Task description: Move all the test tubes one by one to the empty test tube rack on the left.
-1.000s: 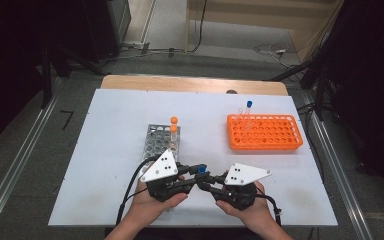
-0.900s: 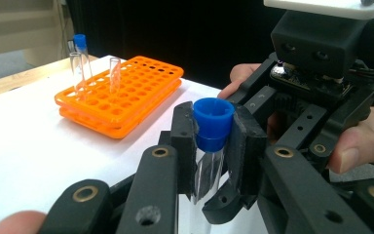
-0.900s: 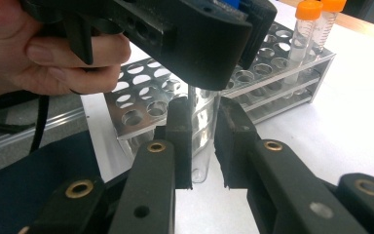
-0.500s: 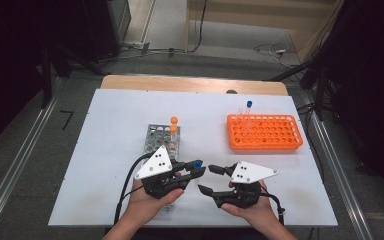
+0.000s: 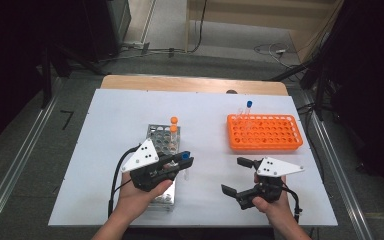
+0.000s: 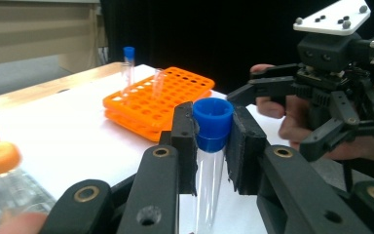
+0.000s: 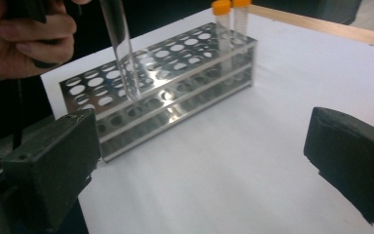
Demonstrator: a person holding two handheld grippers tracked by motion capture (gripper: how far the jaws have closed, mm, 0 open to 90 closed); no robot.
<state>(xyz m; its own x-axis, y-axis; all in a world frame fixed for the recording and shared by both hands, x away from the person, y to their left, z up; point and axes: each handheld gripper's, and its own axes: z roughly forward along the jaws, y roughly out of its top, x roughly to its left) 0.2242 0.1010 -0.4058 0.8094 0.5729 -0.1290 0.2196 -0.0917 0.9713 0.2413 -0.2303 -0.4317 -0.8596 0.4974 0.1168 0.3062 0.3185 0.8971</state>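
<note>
My left gripper [image 5: 185,160] is shut on a clear tube with a blue cap [image 6: 213,124], pinched just below the cap. The tube [image 5: 185,169] hangs upright beside the near right edge of the metal rack [image 5: 156,134]. In the right gripper view its clear lower end [image 7: 121,53] hovers over the rack's holes [image 7: 175,63]. My right gripper [image 5: 235,176] is off to the right above the white table. Its jaws have just been opening and stand wide, with nothing between the pads [image 7: 53,165].
Two orange-capped tubes [image 5: 173,127] stand at the far end of the metal rack. An orange plastic rack [image 5: 264,132] sits at the back right with a blue-capped tube [image 5: 248,107] in its far edge. The white table [image 5: 115,115] ends close to my hands.
The two grippers, which met at the table's middle, have parted. The right one opened and drew away to the right. The left one kept the tube and shifted slightly left.
</note>
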